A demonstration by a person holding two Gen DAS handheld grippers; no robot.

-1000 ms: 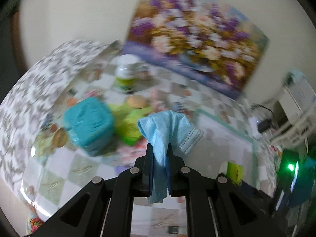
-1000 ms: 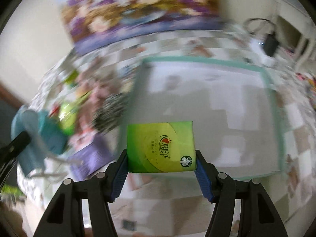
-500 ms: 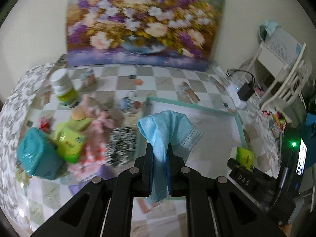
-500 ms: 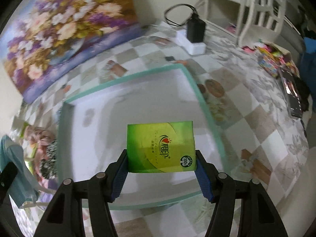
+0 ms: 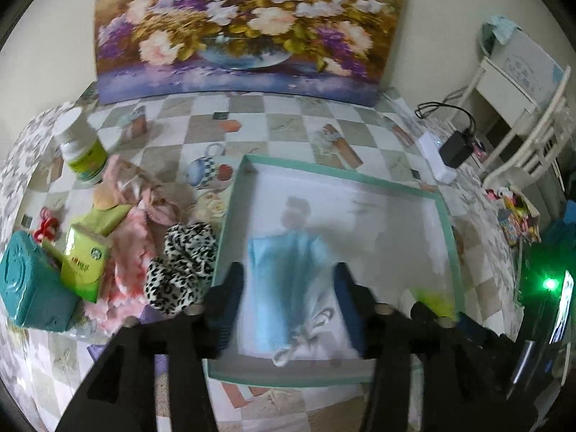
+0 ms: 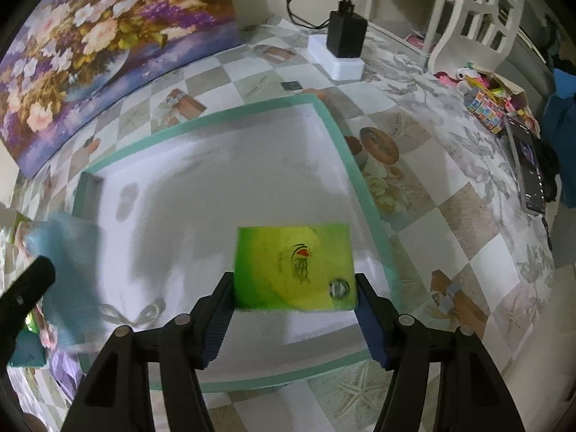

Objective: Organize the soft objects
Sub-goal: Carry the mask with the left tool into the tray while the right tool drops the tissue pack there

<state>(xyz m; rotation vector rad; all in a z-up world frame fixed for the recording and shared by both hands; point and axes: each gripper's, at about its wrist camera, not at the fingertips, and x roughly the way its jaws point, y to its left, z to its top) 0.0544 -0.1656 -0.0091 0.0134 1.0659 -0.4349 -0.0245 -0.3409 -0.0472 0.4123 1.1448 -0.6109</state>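
left hand-held gripper (image 5: 288, 298): jaws spread wide, gripping nothing | light blue face mask (image 5: 288, 288): blurred, between them over teal-rimmed white tray (image 5: 230, 216) | right hand-held gripper (image 6: 292, 306): clamped on green tissue pack (image 6: 292, 268) over tray's near right part

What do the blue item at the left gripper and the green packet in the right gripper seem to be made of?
Blue item: apparently thin non-woven fabric, matte, with white ear loops, so likely a face mask; blur leaves it uncertain. Green packet: glossy printed plastic film, probably wrapping tissues, judging by its sheen and flat, soft-edged shape.
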